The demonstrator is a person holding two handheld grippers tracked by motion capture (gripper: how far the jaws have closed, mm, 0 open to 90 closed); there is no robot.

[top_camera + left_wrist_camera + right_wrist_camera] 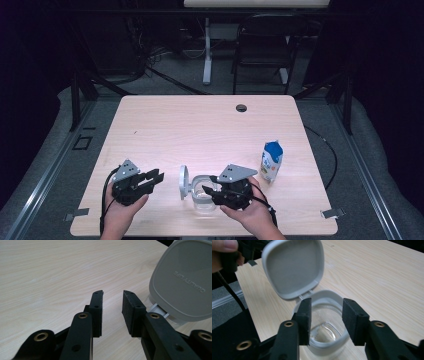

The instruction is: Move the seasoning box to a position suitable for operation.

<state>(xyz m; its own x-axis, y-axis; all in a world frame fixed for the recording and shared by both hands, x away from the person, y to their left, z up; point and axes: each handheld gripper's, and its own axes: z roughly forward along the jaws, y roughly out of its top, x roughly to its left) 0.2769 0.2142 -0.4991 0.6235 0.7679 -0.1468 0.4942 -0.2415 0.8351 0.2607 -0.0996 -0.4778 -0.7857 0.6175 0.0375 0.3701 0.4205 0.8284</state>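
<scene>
A clear plastic container (201,199) stands near the table's front edge, its grey hinged lid (184,182) swung up and open on its left side. My right gripper (211,188) hovers at the container from the right. In the right gripper view this gripper (327,302) is open above the container (328,326), its pads not touching it, and the lid (293,267) stands behind. My left gripper (156,177) sits left of the lid, open and holding nothing. The left gripper view has the gripper (112,296) just short of the lid's outer face (183,280).
A small blue and white carton (271,161) stands upright to the right of the container. The light wooden table (200,130) has a cable hole (241,108) near its far edge. A dark chair (265,45) stands beyond the table.
</scene>
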